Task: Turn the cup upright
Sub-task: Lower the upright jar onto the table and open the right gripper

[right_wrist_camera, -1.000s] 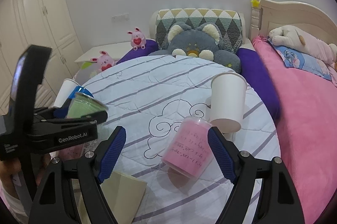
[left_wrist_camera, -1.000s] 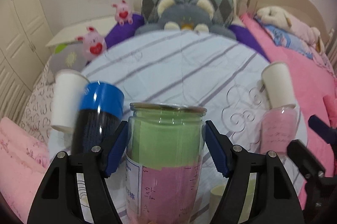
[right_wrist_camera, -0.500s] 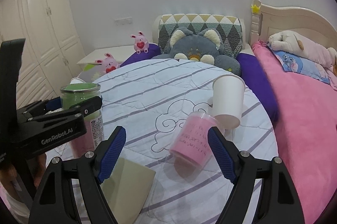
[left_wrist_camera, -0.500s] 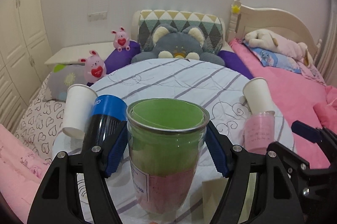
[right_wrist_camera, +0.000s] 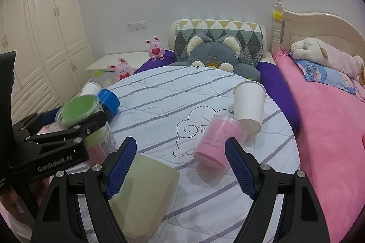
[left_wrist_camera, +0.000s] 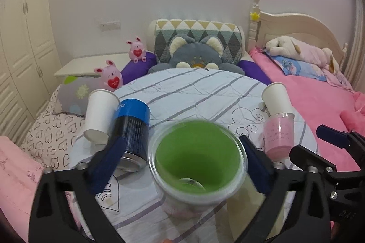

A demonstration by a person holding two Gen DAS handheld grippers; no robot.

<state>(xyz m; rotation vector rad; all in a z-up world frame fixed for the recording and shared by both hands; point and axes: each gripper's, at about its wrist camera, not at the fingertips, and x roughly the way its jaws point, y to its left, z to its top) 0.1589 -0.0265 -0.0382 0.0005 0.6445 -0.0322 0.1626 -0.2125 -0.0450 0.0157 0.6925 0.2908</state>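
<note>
A clear cup with a green and pink paper liner (left_wrist_camera: 197,165) stands mouth up on the round table; I see into it from above in the left wrist view. My left gripper (left_wrist_camera: 180,171) has its blue pads on both sides of the cup, shut on it. The cup also shows in the right wrist view (right_wrist_camera: 79,109), with the left gripper (right_wrist_camera: 54,140) around it. My right gripper (right_wrist_camera: 180,165) is open and empty above the table. A pink-lined clear cup (right_wrist_camera: 217,140) lies tilted just beyond its right finger.
A blue-capped black cup (left_wrist_camera: 133,129) and a white paper cup (left_wrist_camera: 99,115) stand upside down at the left. Another white paper cup (right_wrist_camera: 249,103) is inverted at the right. A pale yellow cup (right_wrist_camera: 141,192) lies below the right gripper. Beds and plush toys surround the table (right_wrist_camera: 173,92).
My left gripper has tipped the green cup from seen side-on to mouth toward the camera, and it now stands upright on the table. The right gripper has barely moved.
</note>
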